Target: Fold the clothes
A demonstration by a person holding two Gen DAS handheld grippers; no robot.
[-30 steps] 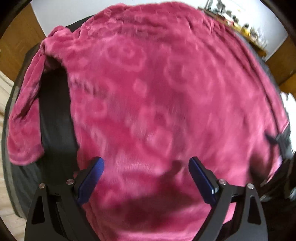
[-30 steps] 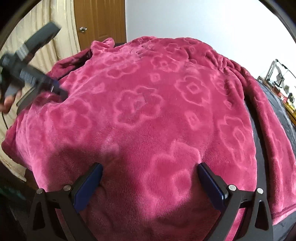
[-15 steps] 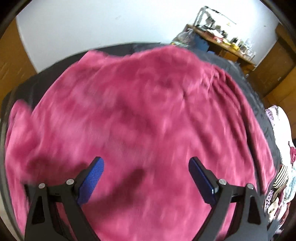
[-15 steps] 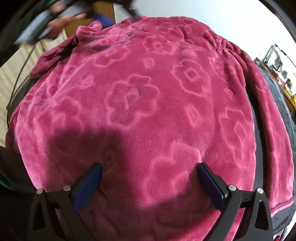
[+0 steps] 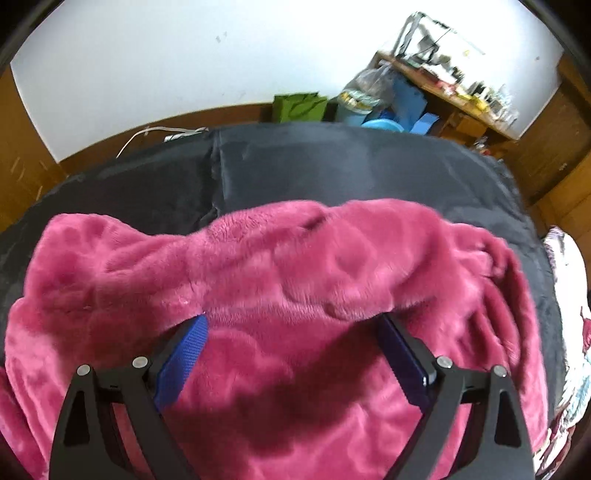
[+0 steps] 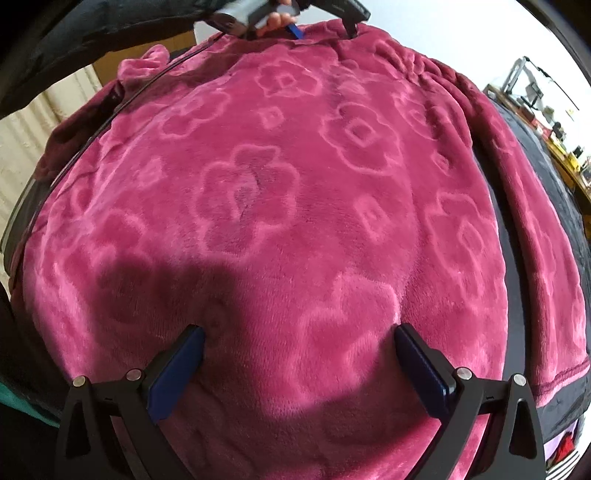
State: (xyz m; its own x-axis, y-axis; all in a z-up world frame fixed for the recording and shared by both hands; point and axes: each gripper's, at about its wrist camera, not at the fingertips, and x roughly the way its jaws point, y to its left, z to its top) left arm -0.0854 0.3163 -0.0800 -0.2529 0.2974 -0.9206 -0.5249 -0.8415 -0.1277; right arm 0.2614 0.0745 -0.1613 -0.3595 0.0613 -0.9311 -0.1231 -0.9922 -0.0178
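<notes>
Left wrist view: a white wall, a wooden desk (image 5: 461,99) crowded with clutter and a green bag (image 5: 297,107) stand behind a bed (image 5: 332,170) under a dark cover. The pink fleece garment (image 5: 280,280) lies on the bed directly ahead of the left tool (image 5: 291,328), its raised far edge running crosswise to the fingers. That edge bulges over both fingertips; the jaws stand spread, with fleece between them but not pinched. Beyond the edge the dark cover is bare; patterned cloth (image 5: 565,332) sits at the right margin.

Right wrist view: the same white wall and desk lie far right. The garment (image 6: 295,206) fills the view, flat, flower-embossed, stretching away from the right tool (image 6: 299,343), whose jaws are also spread, just above or on the near part. A sleeve (image 6: 546,236) lies along the right side, apart from the body across a dark strip. The left tool (image 6: 295,29) is at the far edge, so it is nearer that edge; the person's arm (image 6: 74,55) and a cable cross the upper left.
</notes>
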